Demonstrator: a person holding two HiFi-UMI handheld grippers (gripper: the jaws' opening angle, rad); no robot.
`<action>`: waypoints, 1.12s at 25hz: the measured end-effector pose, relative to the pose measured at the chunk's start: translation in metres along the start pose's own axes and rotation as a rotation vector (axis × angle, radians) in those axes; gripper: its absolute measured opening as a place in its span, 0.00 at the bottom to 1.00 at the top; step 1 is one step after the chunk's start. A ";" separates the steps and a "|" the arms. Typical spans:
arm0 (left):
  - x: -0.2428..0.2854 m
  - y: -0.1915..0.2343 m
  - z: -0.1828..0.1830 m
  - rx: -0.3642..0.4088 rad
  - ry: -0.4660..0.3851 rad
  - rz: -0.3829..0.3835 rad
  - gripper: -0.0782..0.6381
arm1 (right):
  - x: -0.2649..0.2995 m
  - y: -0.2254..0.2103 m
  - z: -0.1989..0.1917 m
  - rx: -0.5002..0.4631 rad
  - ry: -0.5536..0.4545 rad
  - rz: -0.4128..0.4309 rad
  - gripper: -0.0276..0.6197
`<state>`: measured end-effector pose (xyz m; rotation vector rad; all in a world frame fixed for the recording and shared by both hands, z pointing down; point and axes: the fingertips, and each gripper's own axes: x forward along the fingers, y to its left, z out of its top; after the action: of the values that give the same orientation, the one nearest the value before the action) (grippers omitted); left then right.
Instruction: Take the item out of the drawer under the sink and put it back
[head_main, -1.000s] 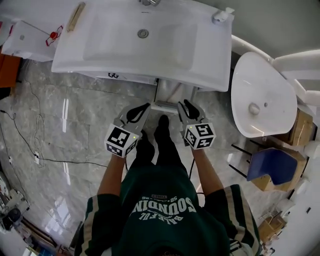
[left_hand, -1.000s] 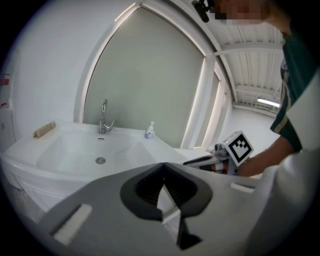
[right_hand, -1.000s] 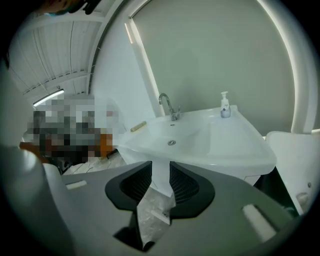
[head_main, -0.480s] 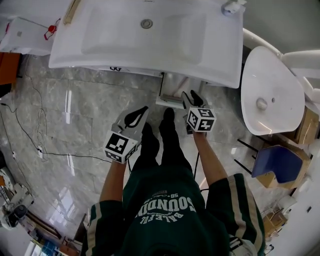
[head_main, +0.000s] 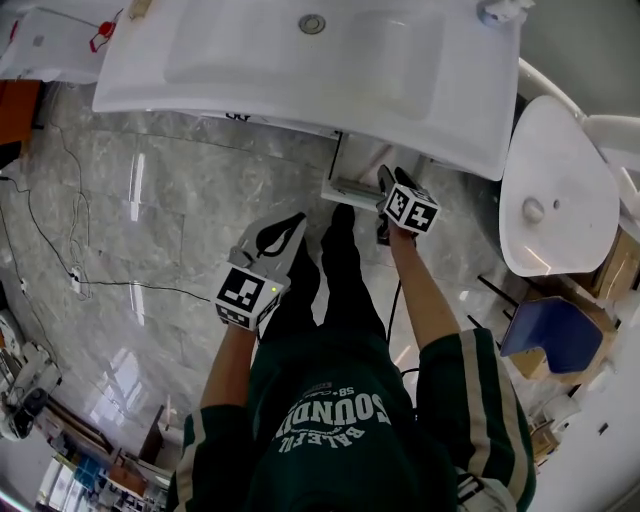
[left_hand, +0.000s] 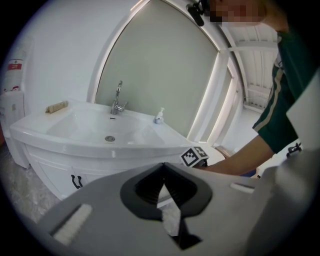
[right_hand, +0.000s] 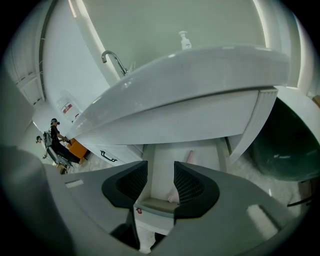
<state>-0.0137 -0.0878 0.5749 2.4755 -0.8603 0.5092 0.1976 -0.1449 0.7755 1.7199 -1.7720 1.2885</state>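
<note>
- The right gripper (right_hand: 159, 181) is doing the work here. Its jaws have just been opening and are now sitting wide apart. Nothing is pinched, and the open drawer (right_hand: 156, 204) is showing through the gap.
- The item (right_hand: 191, 156), a pale pinkish thing, is lying inside that drawer toward the back, so nothing's touching it yet. Another pinkish bit is peeking out lower down by one jaw, and I can't tell if it's the same object.
- I'm reading this as the reach-in getting set up, with open jaws aiming into the drawer under the sink (head_main: 250, 100). The taking-out part isn't happening yet, and neither is the putting back.
- The left gripper (left_hand: 161, 176) is hanging back with its jaws closed together and empty, facing the front of the sink cabinet.
- Compared with a second ago in the head view, the two grippers aren't sitting side by side in front of the person anymore. The right one is now reaching further forward and lower, right at the drawer, with the arm stretching out. The left one is sitting a touch lower but otherwise staying beside the legs.
- I'm guessing the right one needs to go deeper next and close on the item. The drawer's looking narrow, so bumping its side walls seems like the risk.
</note>
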 end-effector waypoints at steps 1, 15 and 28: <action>0.002 0.001 0.001 -0.002 -0.005 0.000 0.18 | 0.008 -0.003 0.000 0.016 0.005 -0.007 0.26; 0.010 0.022 -0.037 -0.093 0.013 0.050 0.18 | 0.093 -0.042 -0.028 -0.149 0.162 -0.148 0.26; 0.008 0.038 -0.066 -0.130 0.055 0.070 0.18 | 0.129 -0.062 -0.049 -0.099 0.233 -0.192 0.26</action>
<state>-0.0448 -0.0829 0.6444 2.3100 -0.9305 0.5251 0.2125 -0.1744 0.9233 1.5714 -1.4770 1.2406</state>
